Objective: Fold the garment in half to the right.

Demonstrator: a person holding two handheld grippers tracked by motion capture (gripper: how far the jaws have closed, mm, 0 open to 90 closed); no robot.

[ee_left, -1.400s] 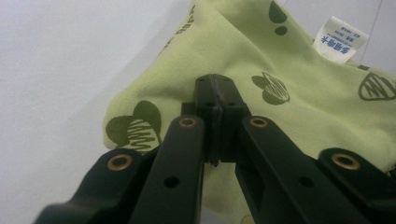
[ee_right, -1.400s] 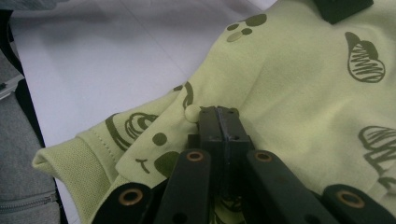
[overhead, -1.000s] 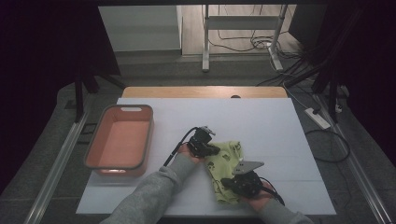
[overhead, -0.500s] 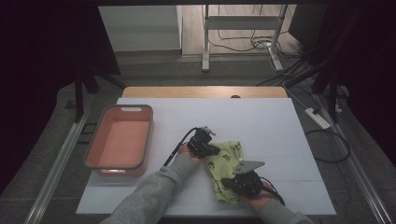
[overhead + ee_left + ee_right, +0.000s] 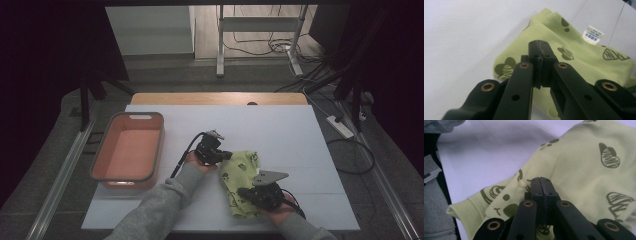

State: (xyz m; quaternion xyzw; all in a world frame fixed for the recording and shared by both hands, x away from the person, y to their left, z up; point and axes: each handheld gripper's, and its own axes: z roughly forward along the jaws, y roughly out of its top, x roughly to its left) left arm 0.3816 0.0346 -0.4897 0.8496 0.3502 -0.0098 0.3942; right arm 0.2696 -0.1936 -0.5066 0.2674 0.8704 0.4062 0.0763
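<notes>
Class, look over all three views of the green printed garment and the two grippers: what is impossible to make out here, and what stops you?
- White label on the garment, left gripper view: print too small to read.
- Whether the left gripper pinches fabric: its shut jaws hide the contact.
- Same for the right gripper, right gripper view.
- Garment's near end, high view: covered by the right gripper.

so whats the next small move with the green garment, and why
Probably open the jaws. The left gripper and right gripper both sit with jaws closed over the green garment, which lies rumpled on the table; gripping an edge comes first.
</notes>
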